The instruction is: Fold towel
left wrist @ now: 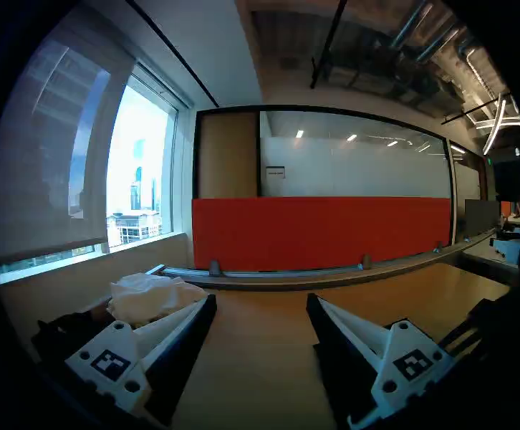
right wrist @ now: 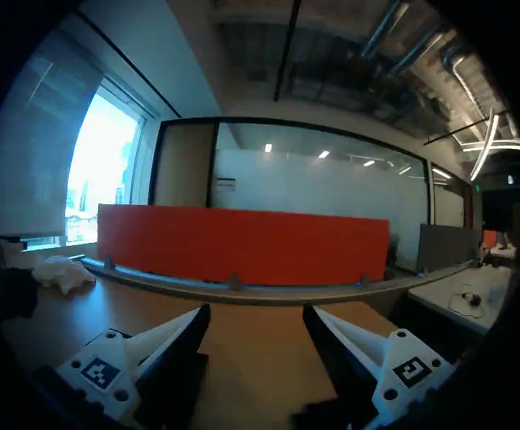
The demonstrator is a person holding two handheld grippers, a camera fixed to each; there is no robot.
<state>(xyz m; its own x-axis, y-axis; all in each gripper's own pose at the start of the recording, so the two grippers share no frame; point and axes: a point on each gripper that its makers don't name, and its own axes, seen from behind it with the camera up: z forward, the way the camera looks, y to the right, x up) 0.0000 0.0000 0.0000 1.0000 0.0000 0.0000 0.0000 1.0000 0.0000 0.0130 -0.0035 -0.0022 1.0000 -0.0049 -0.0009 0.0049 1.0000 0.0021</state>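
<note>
A crumpled white towel (left wrist: 149, 295) lies on the wooden desk (left wrist: 260, 344) at the left, just beyond the left finger of my left gripper (left wrist: 261, 302). That gripper is open, low over the desk, with nothing between its fingers. In the right gripper view the same towel (right wrist: 61, 273) sits far off at the left edge of the desk (right wrist: 260, 344). My right gripper (right wrist: 256, 312) is open too, hovering over bare wood and well to the right of the towel.
A red divider panel (left wrist: 321, 233) with a grey rail runs along the desk's far edge. A window (left wrist: 138, 179) is at the left. Another white desk (right wrist: 468, 290) with a cable stands at the right.
</note>
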